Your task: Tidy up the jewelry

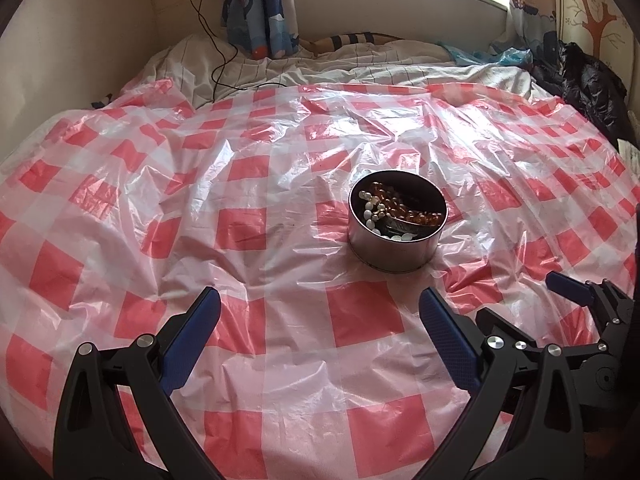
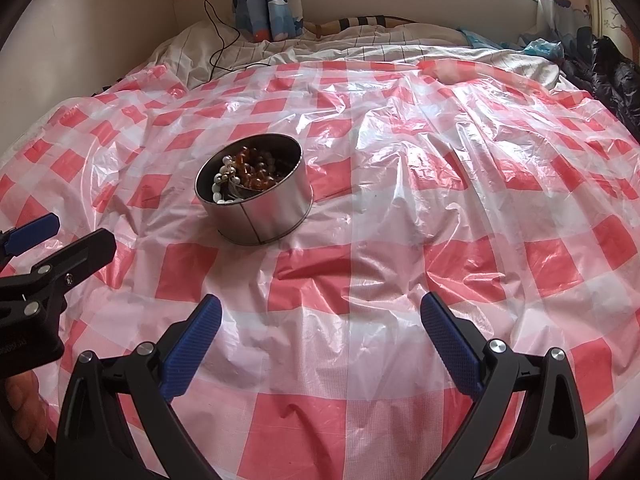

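A round metal tin stands upright on the red-and-white checked plastic sheet. It holds amber beads, white pearl beads and a dark band, all tangled together. My left gripper is open and empty, a short way in front of the tin. The tin also shows in the right wrist view, ahead and to the left of my right gripper, which is open and empty. The right gripper's blue fingers show at the left view's right edge. The left gripper's fingers show at the right view's left edge.
The sheet covers a bed; it is crinkled and glossy. White striped bedding lies behind it, with a black cable running from a wall socket. A black jacket lies at the far right. A wall runs along the left side.
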Motion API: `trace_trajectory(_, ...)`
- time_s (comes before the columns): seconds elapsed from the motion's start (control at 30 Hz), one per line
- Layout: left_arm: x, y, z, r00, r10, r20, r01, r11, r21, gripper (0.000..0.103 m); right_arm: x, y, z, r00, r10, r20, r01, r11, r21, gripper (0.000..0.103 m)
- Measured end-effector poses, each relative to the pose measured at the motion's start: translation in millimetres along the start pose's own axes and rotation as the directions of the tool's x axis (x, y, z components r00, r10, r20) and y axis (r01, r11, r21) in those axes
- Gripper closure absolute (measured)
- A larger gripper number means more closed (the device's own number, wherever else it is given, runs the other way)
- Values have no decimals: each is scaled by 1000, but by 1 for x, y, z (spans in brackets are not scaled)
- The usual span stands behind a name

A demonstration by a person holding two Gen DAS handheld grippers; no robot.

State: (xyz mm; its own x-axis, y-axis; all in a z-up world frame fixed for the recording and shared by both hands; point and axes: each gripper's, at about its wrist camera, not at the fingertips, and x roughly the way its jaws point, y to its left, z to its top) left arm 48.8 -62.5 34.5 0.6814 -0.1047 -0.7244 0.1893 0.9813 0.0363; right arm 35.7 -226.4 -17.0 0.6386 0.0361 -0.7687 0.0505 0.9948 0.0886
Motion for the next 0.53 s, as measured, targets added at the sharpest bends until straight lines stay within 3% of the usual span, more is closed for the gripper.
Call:
trace_trajectory(0.17, -6, 0, 0, 999, 38, 37, -39, 999, 13, 8, 1, -1, 0, 1000, 0, 2, 0, 1000, -1, 8)
trace_trajectory(0.53, 6, 7, 0, 999, 36, -31, -36, 999, -20, 8, -2, -1, 1, 1000, -1, 5, 1, 1000, 1, 8)
